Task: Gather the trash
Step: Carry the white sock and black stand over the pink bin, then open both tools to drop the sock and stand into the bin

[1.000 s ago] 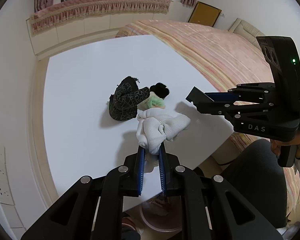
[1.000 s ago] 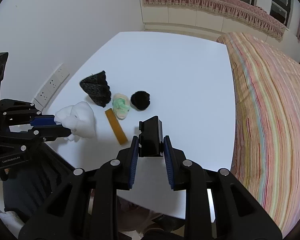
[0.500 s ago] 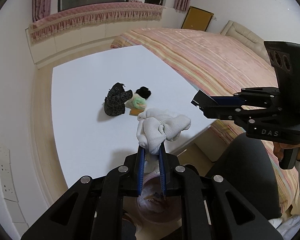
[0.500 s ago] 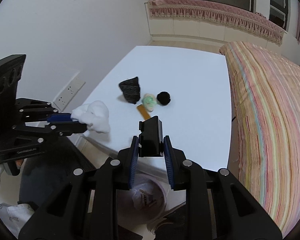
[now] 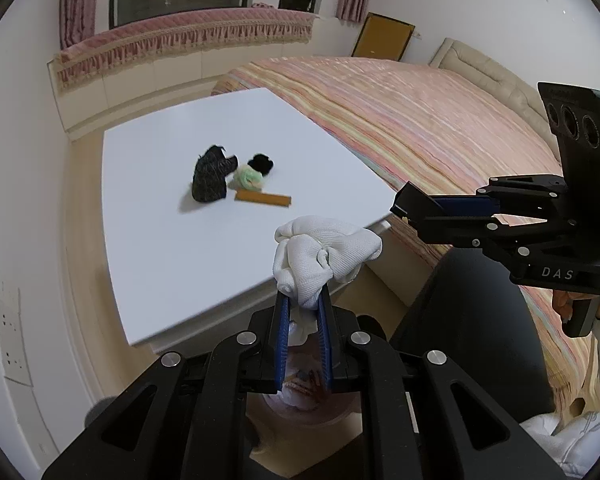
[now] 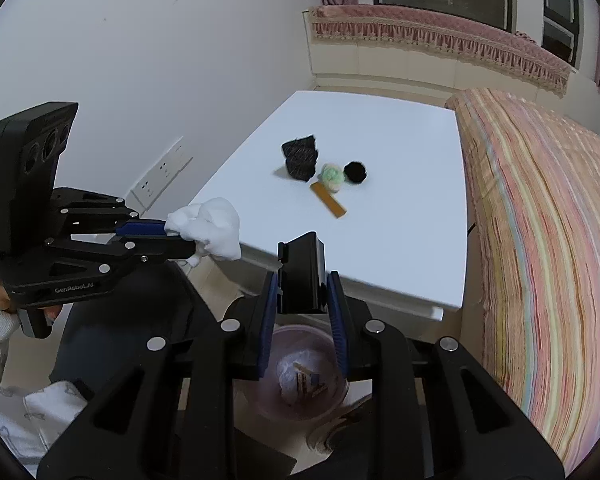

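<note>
My left gripper [image 5: 303, 300] is shut on a crumpled white cloth [image 5: 324, 254], held in the air off the white table's [image 5: 188, 240] near edge; it also shows in the right wrist view [image 6: 210, 228]. My right gripper [image 6: 302, 280] is shut on a black block [image 6: 304, 276], above a pink trash bin [image 6: 304, 376] on the floor. On the table lie a dark patterned wad [image 5: 211, 174], a green-white wad [image 5: 249, 176], a black pom [image 5: 261, 162] and a tan strip [image 5: 263, 199].
A bed with a striped pink cover [image 5: 440, 128] runs along the table's right side. A wall with sockets [image 5: 10, 344] is to the left. The person's dark-clad legs [image 5: 472, 332] are beside the bin.
Both grippers have pulled back from the table and risen, carrying the white cloth and the black block. The bin now lies under them and the tan strip is uncovered.
</note>
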A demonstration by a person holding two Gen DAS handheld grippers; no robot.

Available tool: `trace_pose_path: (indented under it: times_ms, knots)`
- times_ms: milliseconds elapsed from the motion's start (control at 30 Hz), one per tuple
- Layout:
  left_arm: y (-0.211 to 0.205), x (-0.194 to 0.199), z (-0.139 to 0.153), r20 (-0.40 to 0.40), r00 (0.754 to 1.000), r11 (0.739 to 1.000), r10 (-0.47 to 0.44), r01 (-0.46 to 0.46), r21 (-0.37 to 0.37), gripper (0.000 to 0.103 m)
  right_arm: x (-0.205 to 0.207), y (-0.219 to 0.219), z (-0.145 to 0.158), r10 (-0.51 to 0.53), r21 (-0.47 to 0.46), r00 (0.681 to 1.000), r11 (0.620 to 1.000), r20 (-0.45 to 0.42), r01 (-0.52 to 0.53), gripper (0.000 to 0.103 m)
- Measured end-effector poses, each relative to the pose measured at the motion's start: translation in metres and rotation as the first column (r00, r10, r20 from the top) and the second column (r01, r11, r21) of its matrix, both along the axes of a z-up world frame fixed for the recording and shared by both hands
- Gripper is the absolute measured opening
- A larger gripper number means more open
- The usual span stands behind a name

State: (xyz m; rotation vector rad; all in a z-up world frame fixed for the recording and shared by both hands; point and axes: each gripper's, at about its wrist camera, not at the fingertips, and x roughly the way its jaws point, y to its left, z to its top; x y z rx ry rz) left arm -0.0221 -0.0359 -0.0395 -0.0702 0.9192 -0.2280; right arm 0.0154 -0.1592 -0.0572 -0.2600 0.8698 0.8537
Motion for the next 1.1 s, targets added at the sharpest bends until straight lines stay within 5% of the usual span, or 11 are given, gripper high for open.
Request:
trace_pose_path:
  times_ms: [833, 967, 1033, 1100]
  knots:
    - [-0.023, -0.043, -0.023, -0.032, 0.999, 1.000, -0.030, 0.029, -0.012, 0.013, -0.045, -0.012, -0.031, 0.029, -0.004, 0.998, 1.000, -0.063, -0.029, 0.025]
    - [-0.026, -0.043, -0.024, -0.039, 0.998, 0.999, -0.046, 0.045, -0.013, 0.023, -0.047, -0.011, -0.033, 0.040, -0.007, 0.997, 0.999, -0.071, -0.041, 0.026]
    - [-0.025, -0.042, -0.026, -0.046, 0.998, 0.999, -0.040, 0.040, -0.005, 0.035, -0.047, -0.011, -0.034, 0.035, -0.015, 0.997, 0.999, -0.069, -0.036, 0.044]
    - [-0.023, -0.042, -0.027, -0.047, 0.999, 1.000, -0.020, 0.020, 0.004, 0.059, -0.045, -0.013, -0.035, 0.025, -0.013, 0.997, 1.000, -0.070, -0.026, 0.076]
